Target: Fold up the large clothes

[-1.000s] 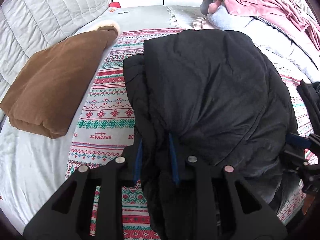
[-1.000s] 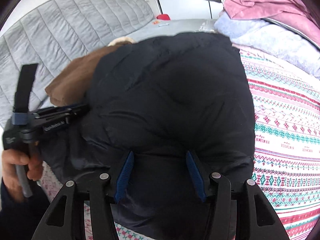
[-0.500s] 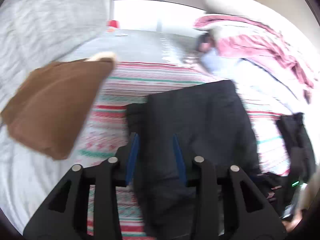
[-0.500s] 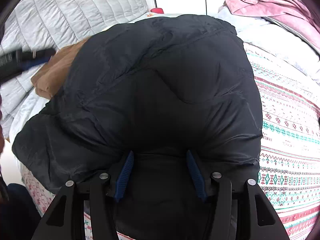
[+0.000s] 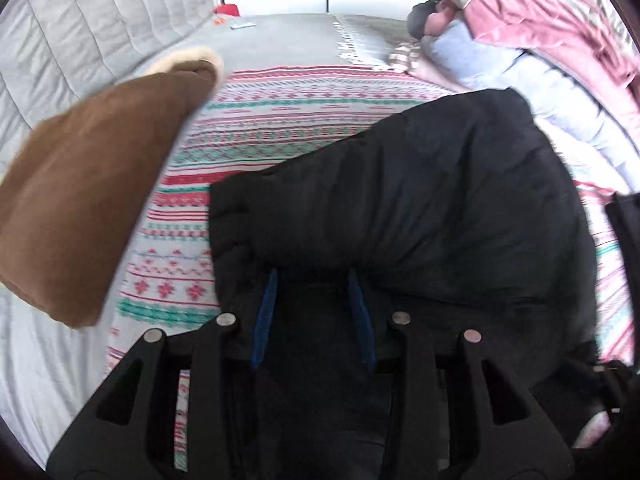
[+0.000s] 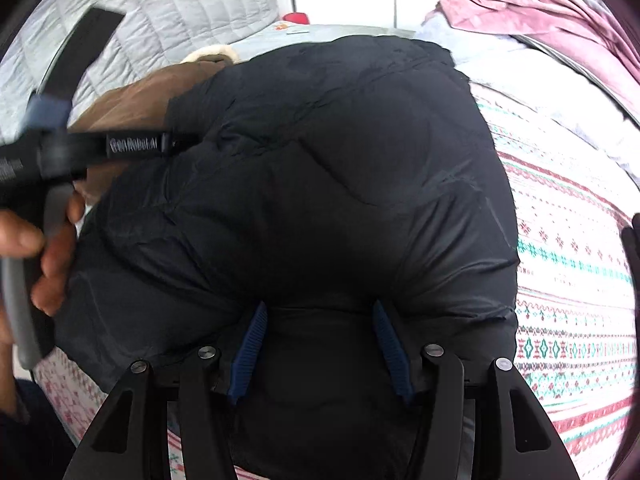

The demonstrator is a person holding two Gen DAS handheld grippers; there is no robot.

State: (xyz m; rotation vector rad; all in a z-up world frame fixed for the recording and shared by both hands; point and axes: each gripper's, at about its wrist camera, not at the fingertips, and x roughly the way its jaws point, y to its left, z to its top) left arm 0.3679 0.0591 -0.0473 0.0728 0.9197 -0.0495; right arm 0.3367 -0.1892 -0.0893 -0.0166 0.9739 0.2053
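Nearest you, your left gripper has the near edge of the black padded jacket between its blue pads; its jaws are opening, and you cannot tell whether the pads still press the cloth; your right gripper stands with its jaws partly spread around a thick roll of the same jacket's near hem, the pads touching the fabric on both sides; at the left edge of the right wrist view, your hand grips the grey handle of the other tool. The jacket lies bunched on the patterned red, green and white blanket that covers the bed; to its left, apart from it, rests a folded brown garment with a cream fleece edge; farther off, on the right, pink and pale bedding is heaped; on the far left stands a grey quilted headboard; a small red object sits at the far end.
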